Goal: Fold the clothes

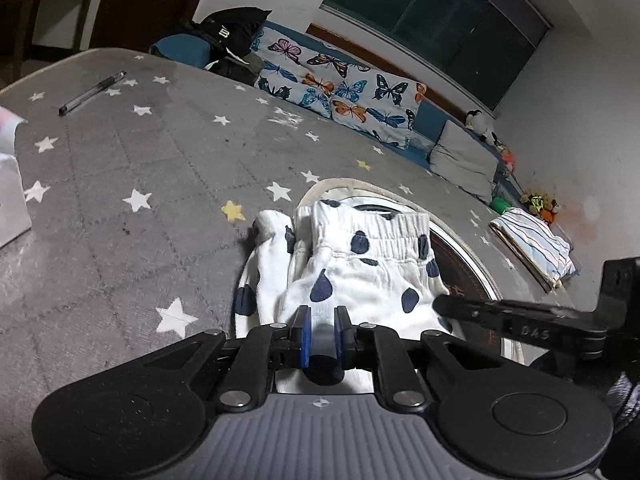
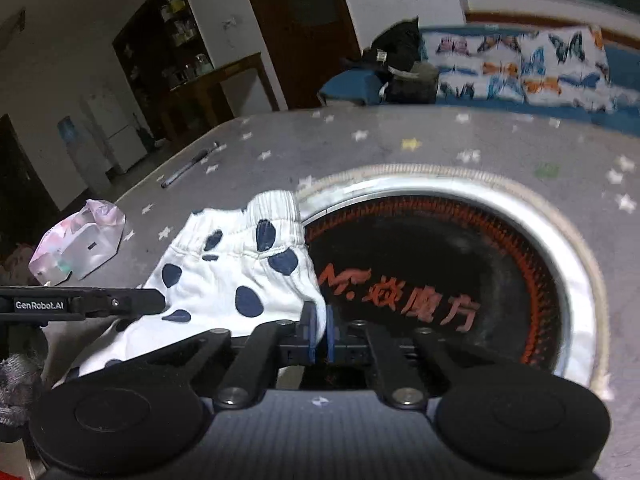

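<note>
White shorts with dark blue spots lie on the grey star-patterned table cover, partly over a round inset hob. The elastic waistband points away from me. My left gripper is shut on the near edge of the shorts, cloth showing between its blue pads. In the right wrist view the same shorts spread to the left, and my right gripper is shut on their right near corner. The right gripper's black finger shows in the left wrist view.
A pen lies far left on the table. A white box and a pink plastic bag sit at the left edge. A folded striped cloth rests at the right. Behind the table runs a sofa with a butterfly blanket.
</note>
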Motion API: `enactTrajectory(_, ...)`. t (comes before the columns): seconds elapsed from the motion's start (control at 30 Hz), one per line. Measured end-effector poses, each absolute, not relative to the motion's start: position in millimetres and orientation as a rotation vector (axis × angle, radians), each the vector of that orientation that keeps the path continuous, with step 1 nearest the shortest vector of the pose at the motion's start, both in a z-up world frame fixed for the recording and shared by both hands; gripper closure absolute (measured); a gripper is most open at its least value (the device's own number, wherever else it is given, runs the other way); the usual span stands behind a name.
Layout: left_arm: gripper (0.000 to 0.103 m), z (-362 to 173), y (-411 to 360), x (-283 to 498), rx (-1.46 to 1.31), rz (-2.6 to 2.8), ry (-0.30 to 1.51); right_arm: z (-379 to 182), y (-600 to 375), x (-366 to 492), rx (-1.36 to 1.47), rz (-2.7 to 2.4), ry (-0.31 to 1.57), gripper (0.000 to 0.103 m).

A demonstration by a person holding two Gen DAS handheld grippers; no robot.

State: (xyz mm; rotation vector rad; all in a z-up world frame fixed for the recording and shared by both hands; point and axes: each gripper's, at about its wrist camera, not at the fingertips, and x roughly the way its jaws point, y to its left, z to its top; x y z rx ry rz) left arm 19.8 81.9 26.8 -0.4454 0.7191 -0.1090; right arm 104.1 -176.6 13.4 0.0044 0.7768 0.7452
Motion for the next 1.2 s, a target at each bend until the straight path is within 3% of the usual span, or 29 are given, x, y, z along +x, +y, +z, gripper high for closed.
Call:
enactTrajectory(0.27,0.089,51.5,52.7,0.6,-0.421,-0.189,0.672,44.3,-168.4,56.8,-0.079,0.852,0.698,0.093)
enactTrajectory(0.53,0.089,27.0,41.6,-4.4,-0.392,-0.158,0.741,23.8,-159.4,24.5,-0.261,0.814,0.711,0.093)
enactTrajectory(0.67,0.089,23.6,50.6,-10.8,-0.419,-0.154,0.733,19.2,-183.9,26.7,-0.215,0.768,0.769,0.093)
enactTrajectory(0.83,0.089,40.3,42.9,-25.2,-0.403,-0.177,0.698,39.1,-202.2,8.0,-0.204,0.775,0.693,0.093)
enactTrajectory(1.2,0.089,24.3,42.3,-61.1,-0.371,-0.166,0.732,27.4,-191.9,-44.5,-0.306,0.882,0.688,0.085)
